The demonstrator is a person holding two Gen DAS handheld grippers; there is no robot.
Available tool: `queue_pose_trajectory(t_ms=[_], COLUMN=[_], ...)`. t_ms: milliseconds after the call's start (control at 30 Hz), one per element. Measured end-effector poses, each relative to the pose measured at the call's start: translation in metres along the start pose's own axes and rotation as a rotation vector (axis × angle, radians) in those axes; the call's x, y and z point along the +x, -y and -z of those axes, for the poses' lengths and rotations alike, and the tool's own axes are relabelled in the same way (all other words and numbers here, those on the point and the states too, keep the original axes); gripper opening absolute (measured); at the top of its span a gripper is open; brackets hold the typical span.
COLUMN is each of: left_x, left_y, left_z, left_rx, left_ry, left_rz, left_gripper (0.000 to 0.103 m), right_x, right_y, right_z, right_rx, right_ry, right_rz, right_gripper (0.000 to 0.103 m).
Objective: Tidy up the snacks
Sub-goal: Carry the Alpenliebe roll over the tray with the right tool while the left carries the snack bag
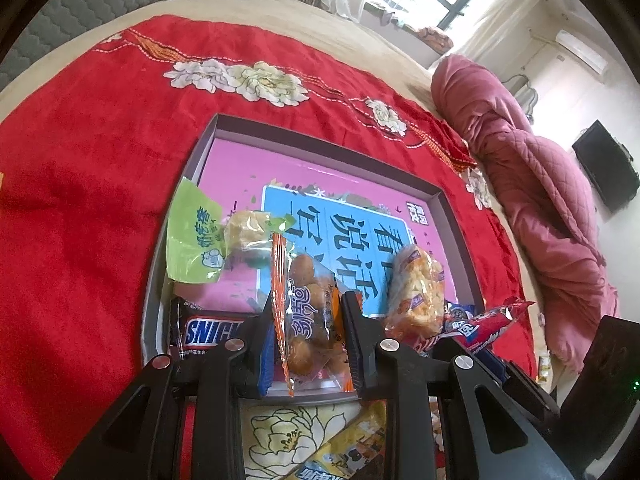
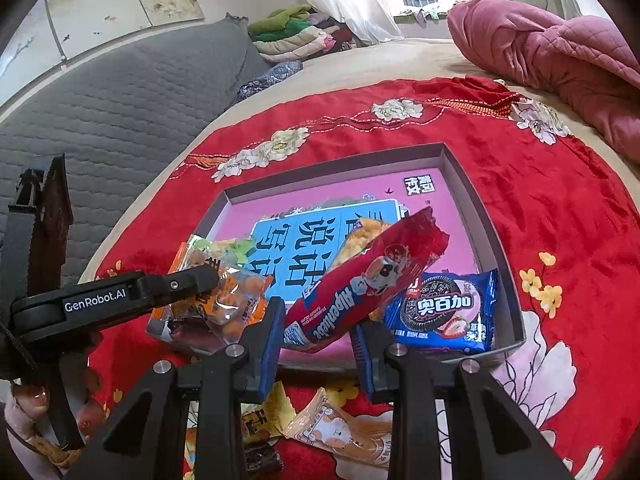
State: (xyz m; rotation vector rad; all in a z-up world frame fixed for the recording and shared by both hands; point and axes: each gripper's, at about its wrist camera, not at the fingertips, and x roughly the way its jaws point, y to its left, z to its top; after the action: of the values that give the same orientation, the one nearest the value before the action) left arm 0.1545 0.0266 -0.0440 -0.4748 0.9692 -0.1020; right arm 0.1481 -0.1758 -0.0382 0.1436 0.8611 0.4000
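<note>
Red velvet cloth with embroidered white flowers covers the bed, and on it lies the shallow grey cardboard box lid with a pink printed bottom, where the snacks are collected.

At the left side of the box rest a green-and-clear bag with a yellow cake and, at the near left corner, a dark brown Snickers bar. The left gripper is clamped on a clear orange-edged packet of round brown snacks; the packet stands upright between the two pads, above the near edge of the box. I think it is better to lower it until it touches the pink bottom beside the Snickers bar, and only then to part the pads, so it does not fall over onto its neighbour.

Further right stands a clear wrapper with a pale puffed rice cake. The right gripper is clamped on the lower end of a long red wrapped biscuit pack, which points up and away over the box. The free space is behind the blue Oreo-type cookie pack in the near right corner. The long pack should be laid flat there, since tilted it may roll onto the cookies.

Some more packets lie on the cloth before the box, one pale orange packet among them, and they are not yet put in.
</note>
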Motion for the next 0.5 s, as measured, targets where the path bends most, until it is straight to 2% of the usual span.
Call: queue_pose_trajectory(t_ms=[500], left_x=[0.0], left_y=[-0.003], left_z=[0.002], left_rx=[-0.012], left_ry=[-0.008], left_rz=[-0.006], left_gripper=[0.03], right_x=[0.012], right_y=[0.003], right_z=[0.008], right_rx=[0.008], right_ry=[-0.058], right_rz=[0.021], right_gripper=[0.033])
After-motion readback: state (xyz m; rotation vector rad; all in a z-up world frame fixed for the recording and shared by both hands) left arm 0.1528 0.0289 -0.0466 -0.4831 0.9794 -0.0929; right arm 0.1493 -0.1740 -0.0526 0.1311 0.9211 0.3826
